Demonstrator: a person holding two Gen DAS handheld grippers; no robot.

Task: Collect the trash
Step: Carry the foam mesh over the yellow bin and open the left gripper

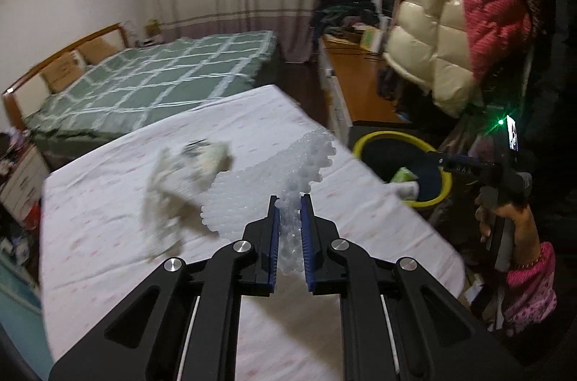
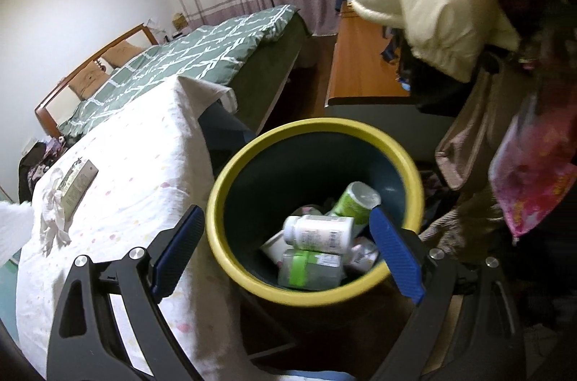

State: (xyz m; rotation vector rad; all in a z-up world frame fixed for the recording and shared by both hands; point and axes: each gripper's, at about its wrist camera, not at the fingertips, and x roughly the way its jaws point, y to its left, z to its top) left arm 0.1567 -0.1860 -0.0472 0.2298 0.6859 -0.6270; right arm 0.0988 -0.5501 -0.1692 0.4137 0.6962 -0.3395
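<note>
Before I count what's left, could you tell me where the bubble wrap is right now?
In the left wrist view, the bubble wrap is pinched in the left gripper, over the table, with the bin to its right.

Labels on the bottles point(image 2: 317, 235) are too blurred to read.

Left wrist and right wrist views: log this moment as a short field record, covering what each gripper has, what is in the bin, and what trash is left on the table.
left gripper: shut on the bubble wrap, which is lifted above the table
right gripper: open, nothing held, fingers either side of the bin opening
bin: yellow rim, dark inside, beside the table
bin contents: white bottle, green-labelled bottles, other packaging
left on table: crumpled tissue, flat wrapper
table cover: white spotted cloth
</note>
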